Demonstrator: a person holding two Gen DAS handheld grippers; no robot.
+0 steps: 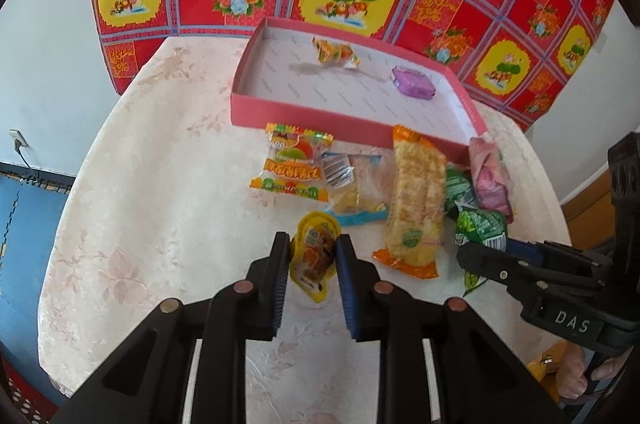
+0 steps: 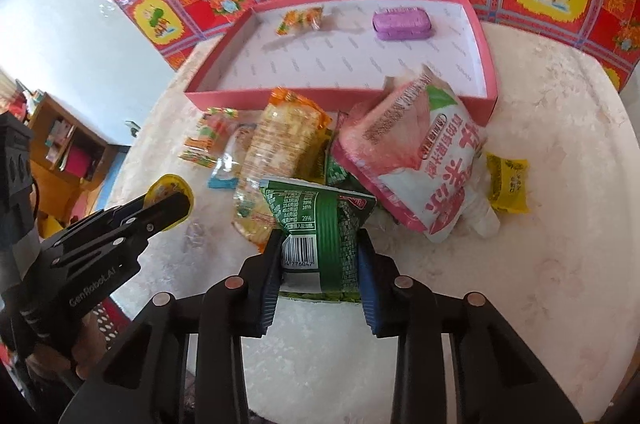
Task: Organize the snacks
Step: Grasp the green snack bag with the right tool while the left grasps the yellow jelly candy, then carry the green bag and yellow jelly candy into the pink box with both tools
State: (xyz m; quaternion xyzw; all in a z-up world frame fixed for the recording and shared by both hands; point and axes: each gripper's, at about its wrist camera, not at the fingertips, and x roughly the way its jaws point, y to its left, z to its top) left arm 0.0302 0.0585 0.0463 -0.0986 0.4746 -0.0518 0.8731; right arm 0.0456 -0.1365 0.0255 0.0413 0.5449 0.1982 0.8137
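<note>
Left wrist view recorded the left gripper (image 1: 312, 244) pinched on a small yellow snack cup (image 1: 313, 256), both pads pressed against its sides, over the pale floral table (image 1: 160, 216). At 12 o'clock from the cup sat a pink tray (image 1: 348, 114) holding an orange candy packet (image 1: 334, 53) and a purple box (image 1: 412, 82). Between tray and cup lay a loose group of snacks: an orange-and-yellow gummy packet (image 1: 292, 168), a clear blue-edged packet (image 1: 356, 188) and a long cracker pack (image 1: 416, 200).

Right wrist view recorded the right gripper (image 2: 320, 240) clamped on a green snack bag (image 2: 320, 220), its barcode end squeezed between the pads. A large pink-and-white pouch (image 2: 424, 152) lay at 1 o'clock from the bag, leaning against the tray's near wall. A small yellow packet (image 2: 507, 184) lay at 3 o'clock from the pouch, just beside it. Whether the bag was lifted clear of the table could not be determined.
</note>
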